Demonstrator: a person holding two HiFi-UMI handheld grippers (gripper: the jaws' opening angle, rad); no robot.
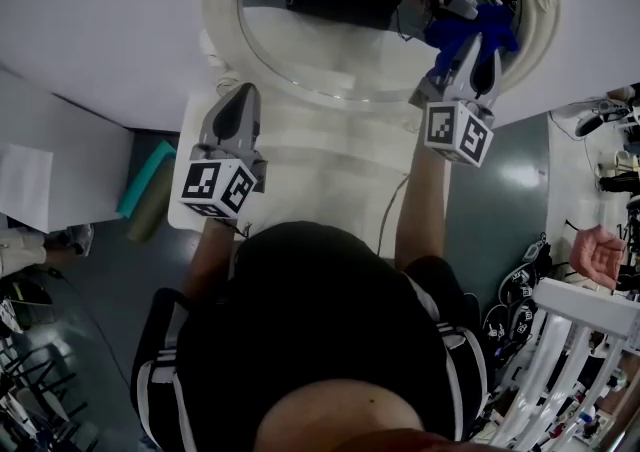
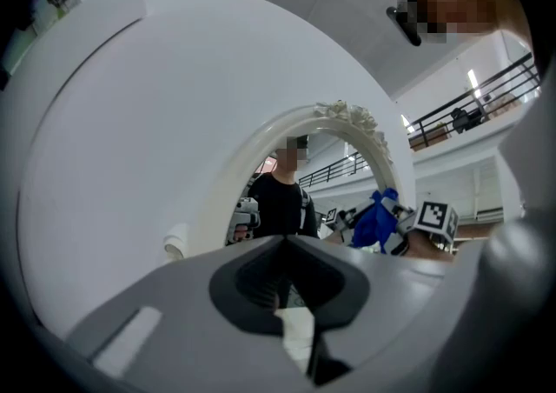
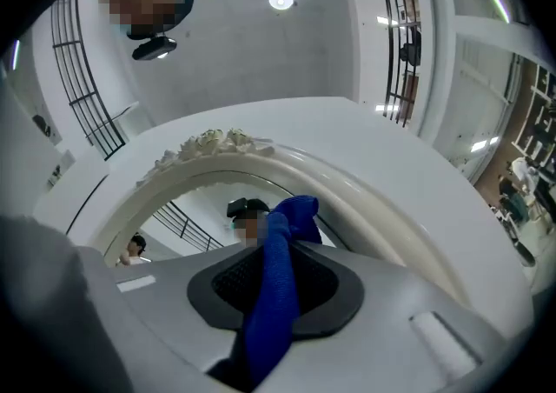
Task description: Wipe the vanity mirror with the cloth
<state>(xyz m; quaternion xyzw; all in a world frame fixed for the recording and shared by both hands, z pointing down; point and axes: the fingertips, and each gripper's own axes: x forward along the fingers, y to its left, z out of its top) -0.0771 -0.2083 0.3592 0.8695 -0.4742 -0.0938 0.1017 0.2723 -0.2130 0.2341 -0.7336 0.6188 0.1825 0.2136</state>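
1. White panel (image 1: 100,20): the largest item we log. It runs behind the vanity mirror, and we cannot tell whether it is a wall or a board.
2. Vanity mirror (image 1: 222,35): rounded glass in a thick cream frame with moulded ornament at the crown. It stands at the far edge of the tabletop and faces us. The glass reflects both tools.
3. Tabletop (image 1: 320,170): white and small, lying below both tools in the head view.
4. Left tool (image 1: 240,92): held low, before the lower left of the frame. Its own view shows the jaws brought together with nothing between them.
5. Right tool (image 1: 468,43): held at the right side of the glass, just inside the frame. Its jaws are clamped on the cloth.
6. Cloth (image 1: 490,28): blue and bunched. In the right gripper view a strip runs up between the pads and stands out past the tips. We place it at the right part of the glass; in the head view the blue seems to meet its own reflection, but we cannot confirm contact.
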